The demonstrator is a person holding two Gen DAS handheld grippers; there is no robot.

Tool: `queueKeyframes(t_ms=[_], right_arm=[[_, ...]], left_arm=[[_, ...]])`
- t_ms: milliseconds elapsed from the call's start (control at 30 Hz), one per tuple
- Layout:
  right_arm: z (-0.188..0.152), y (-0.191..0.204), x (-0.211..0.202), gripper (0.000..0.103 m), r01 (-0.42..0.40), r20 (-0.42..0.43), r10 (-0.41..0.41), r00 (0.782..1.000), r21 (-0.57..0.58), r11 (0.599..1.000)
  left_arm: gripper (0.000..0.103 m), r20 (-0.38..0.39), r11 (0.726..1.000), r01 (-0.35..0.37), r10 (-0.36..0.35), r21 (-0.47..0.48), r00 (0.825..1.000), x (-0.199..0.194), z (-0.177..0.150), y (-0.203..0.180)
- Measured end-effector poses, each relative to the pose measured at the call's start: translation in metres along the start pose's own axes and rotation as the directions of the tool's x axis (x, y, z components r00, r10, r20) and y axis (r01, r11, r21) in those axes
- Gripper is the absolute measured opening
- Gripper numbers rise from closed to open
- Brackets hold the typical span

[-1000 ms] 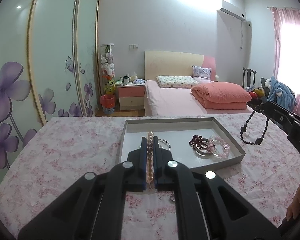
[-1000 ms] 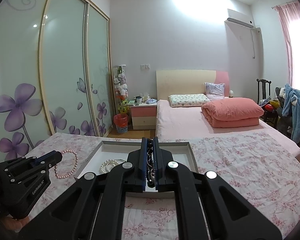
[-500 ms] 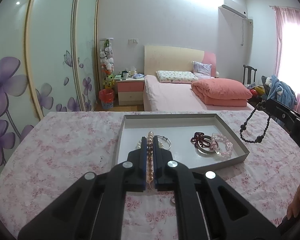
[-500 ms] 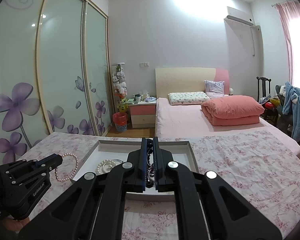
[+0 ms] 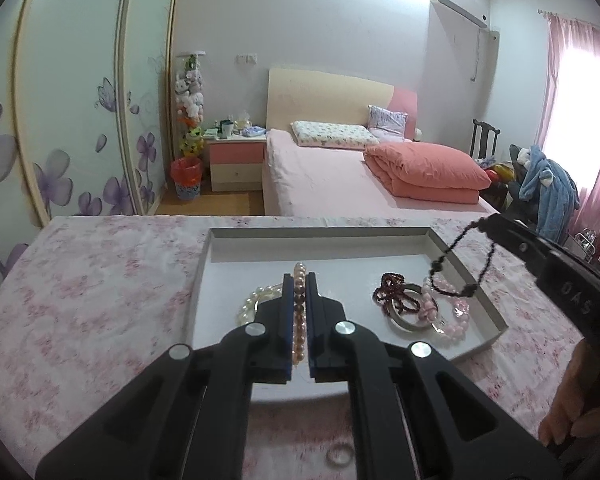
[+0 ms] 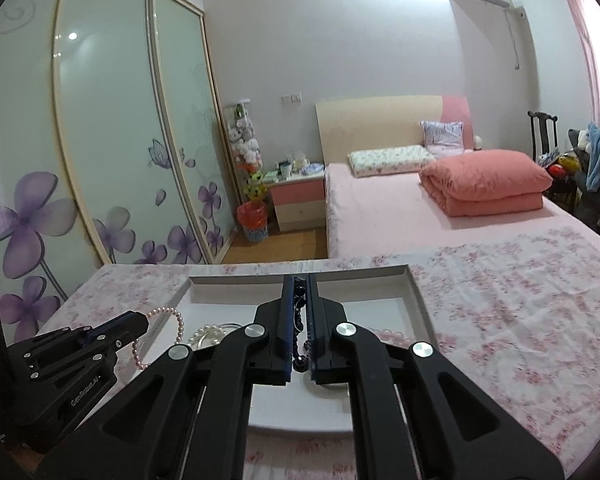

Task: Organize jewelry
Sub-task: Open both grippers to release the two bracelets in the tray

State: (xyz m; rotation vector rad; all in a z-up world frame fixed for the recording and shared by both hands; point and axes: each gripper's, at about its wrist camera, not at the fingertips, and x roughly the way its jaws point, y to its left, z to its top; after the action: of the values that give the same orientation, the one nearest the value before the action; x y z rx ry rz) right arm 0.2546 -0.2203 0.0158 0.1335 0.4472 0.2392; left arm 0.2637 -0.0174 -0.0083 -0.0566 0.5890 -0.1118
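My left gripper [image 5: 299, 280] is shut on a pink pearl bracelet [image 5: 299, 312] and hangs over the left half of the grey tray [image 5: 204, 276]. From the right wrist view that gripper [image 6: 140, 320] shows at lower left with the pink pearl bracelet [image 6: 156, 336] dangling from it. My right gripper [image 6: 299, 280] is shut on a dark bead bracelet [image 6: 300, 320] above the tray [image 6: 420, 308]. In the left wrist view the dark bead bracelet [image 5: 456, 264] hangs over the tray's right edge. Inside lie a white pearl bracelet [image 5: 252, 300], a dark red bracelet [image 5: 392, 296] and a pink bead bracelet [image 5: 440, 312].
The tray rests on a floral pink cloth [image 5: 100, 292]. A small ring [image 5: 340, 456] lies on the cloth near the front edge. A person's hand [image 5: 572, 412] shows at lower right. Beyond stand a bed [image 5: 340, 176], a nightstand [image 5: 236, 164] and wardrobe doors [image 5: 80, 112].
Both grippers have moved forward and lower toward the tray, each still carrying its bracelet. The dark bracelet now hangs over the tray's right edge instead of beside it.
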Motion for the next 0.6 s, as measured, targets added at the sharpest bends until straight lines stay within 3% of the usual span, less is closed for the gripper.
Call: queueKeyframes(t_ms=[233, 300, 367, 600], right_arm=[[-0.005, -0.007, 0.045, 0.007, -0.014, -0.091, 0.017, 0.996, 0.034, 0.999], [-0.008, -0.013, 0.048, 0.014, -0.014, -0.109, 0.020, 0.994, 0.051, 0.999], [-0.011, -0.019, 0.045, 0.029, 0.000, -0.105, 0.006, 0.994, 0.053, 0.999], [-0.020, -0.032, 0.029, 0.029, 0.001, -0.124, 0.009, 0.992, 0.078, 0.997]], left_arm=[[0.011, -0.067, 0.999, 0.028, -0.030, -0.018, 0.997, 0.044, 0.002, 0.003], [0.018, -0.075, 0.999, 0.036, -0.039, -0.038, 0.996, 0.050, 0.003, 0.008], [0.020, -0.069, 0.998, 0.033, -0.036, -0.048, 0.997, 0.050, 0.002, 0.014], [0.020, -0.080, 0.997, 0.006, -0.013, -0.080, 0.997, 0.037, -0.009, 0.031]])
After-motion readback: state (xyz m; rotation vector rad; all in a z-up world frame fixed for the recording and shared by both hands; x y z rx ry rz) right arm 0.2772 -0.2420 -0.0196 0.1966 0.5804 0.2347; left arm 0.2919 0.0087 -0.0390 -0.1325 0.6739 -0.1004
